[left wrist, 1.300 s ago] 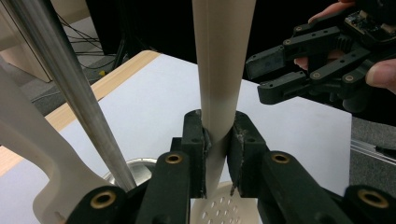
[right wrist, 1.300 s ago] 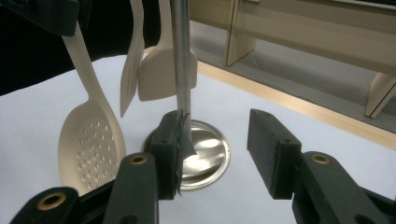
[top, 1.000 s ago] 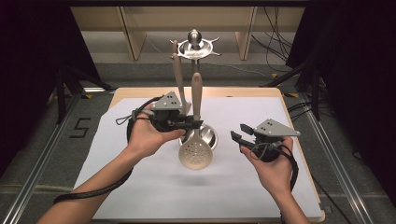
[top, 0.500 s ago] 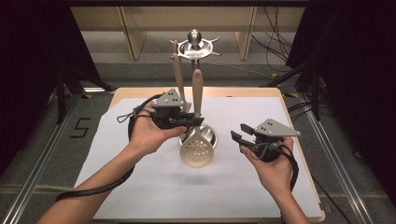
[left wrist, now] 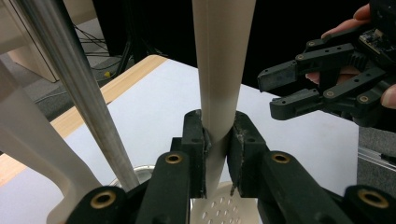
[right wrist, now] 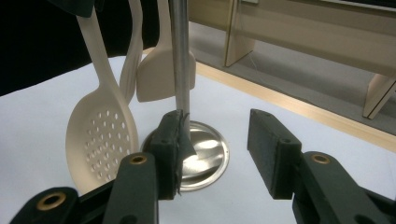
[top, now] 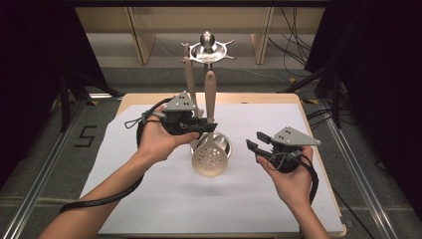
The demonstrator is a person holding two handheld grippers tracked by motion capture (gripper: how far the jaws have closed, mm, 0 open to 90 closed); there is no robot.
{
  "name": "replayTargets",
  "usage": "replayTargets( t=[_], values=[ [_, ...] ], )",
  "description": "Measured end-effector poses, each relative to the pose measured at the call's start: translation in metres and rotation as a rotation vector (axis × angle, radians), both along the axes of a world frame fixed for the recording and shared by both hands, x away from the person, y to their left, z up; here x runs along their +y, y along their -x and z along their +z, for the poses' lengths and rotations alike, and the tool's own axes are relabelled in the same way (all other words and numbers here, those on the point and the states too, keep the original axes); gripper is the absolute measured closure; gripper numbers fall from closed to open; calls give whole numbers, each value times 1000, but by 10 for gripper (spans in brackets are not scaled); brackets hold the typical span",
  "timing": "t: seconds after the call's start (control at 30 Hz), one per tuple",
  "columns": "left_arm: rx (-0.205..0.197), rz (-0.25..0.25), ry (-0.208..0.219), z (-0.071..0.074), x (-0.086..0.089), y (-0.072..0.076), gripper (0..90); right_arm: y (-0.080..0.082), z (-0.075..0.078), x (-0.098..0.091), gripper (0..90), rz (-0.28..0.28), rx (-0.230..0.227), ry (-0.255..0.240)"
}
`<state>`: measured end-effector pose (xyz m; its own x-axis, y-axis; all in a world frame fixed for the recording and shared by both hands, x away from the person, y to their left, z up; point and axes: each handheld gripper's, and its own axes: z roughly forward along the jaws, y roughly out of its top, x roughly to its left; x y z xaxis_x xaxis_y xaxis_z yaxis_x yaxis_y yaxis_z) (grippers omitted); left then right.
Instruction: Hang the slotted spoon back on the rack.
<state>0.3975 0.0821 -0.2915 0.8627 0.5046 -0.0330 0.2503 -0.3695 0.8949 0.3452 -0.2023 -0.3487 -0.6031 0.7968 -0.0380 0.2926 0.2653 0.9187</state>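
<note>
At the left of the table, the left gripper is pinching the handle of the cream slotted spoon. In the left gripper view both pads press flat against the handle, with the perforated bowl of the spoon hanging just below the jaws. The spoon stands nearly upright beside the steel pole of the utensil stand, and its top end points to the ring of hooks at the head of the pole. Its bowl hangs in front of the round metal base, over the white sheet that covers the table.

Just behind the spoon, other cream utensils hang from the stand; one of them is a flat spatula.

It seems the step in hand is to bring the spoon on or off its hook. To do it well, the grip should stay firm in the middle of the handle, and the spoon should go straight up or down along the pole, without swinging, so the bowl does not hit the base or the neighbour utensils.

At the right, the right gripper rests in the hand with jaws spread and nothing between them, well apart from the stand. If the stand tips, it can steady the pole.
</note>
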Motion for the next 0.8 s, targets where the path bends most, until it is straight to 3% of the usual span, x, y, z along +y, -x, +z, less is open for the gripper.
replayTargets(
  t=[0.5,0.53,0.63,0.67,0.73,0.77,0.8],
  values=[
    [2,13,5,6,-2,-2,776,1,0,0,569,-2,-1,3],
    [-36,-10,-17,8,0,-6,776,0,0,0,569,-4,-7,5],
    [-54,-28,-23,8,1,-9,776,0,-1,2,569,-10,-3,-10],
    [7,23,13,7,-2,-4,776,1,-1,2,569,-10,3,-10],
    [18,27,17,7,-1,-5,776,1,-1,2,569,-5,0,-7],
    [-37,-4,-17,8,1,-10,776,1,-1,2,569,-4,0,-6],
    [-37,-4,-17,8,1,-10,776,1,-1,2,569,-4,0,-6]
  ],
)
